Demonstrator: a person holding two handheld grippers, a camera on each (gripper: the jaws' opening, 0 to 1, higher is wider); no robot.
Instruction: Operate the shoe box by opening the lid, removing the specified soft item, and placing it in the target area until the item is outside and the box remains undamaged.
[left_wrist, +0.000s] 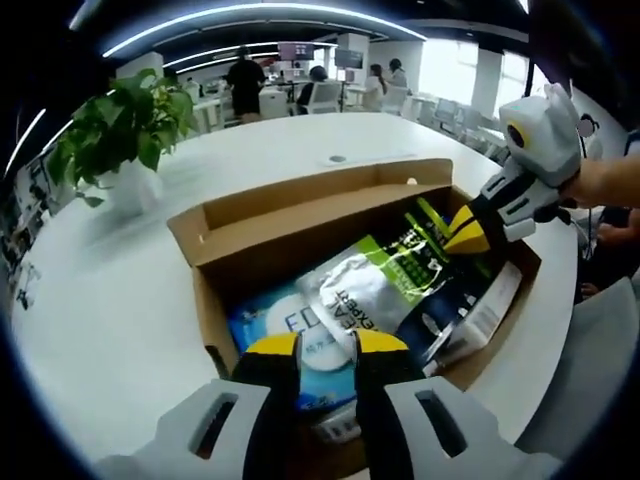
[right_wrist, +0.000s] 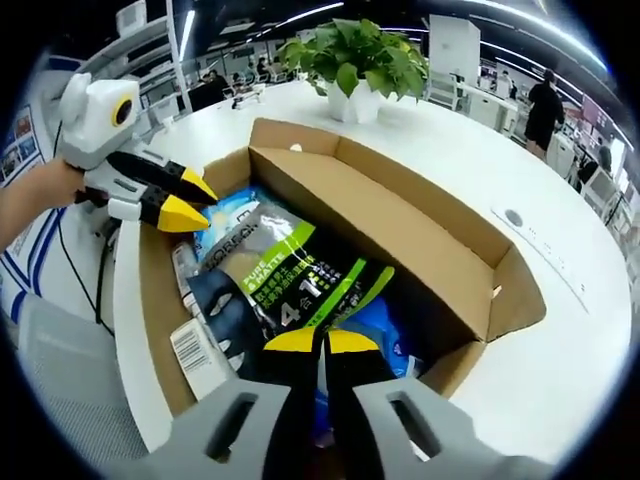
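Note:
An open brown cardboard box (left_wrist: 300, 195) (right_wrist: 400, 215) lies on a round white table, its flaps folded out. Inside lies a soft green and white pouch (left_wrist: 375, 275) (right_wrist: 290, 270) on top of a light blue pack (left_wrist: 275, 325) (right_wrist: 225, 215) and a dark blue pack (left_wrist: 450, 300) (right_wrist: 225, 305). My right gripper (right_wrist: 322, 342) (left_wrist: 462, 237) is shut on the near end of the pouch, inside the box. My left gripper (left_wrist: 325, 345) (right_wrist: 192, 200) hovers over the box's opposite end above the light blue pack, jaws narrowly open with nothing between them.
A potted green plant (left_wrist: 130, 125) (right_wrist: 355, 55) stands on the table (left_wrist: 120, 300) (right_wrist: 560, 330) just beyond the box. A white carton with a barcode (right_wrist: 195, 355) lies inside the box by its wall. People (left_wrist: 245, 80) and desks are far behind.

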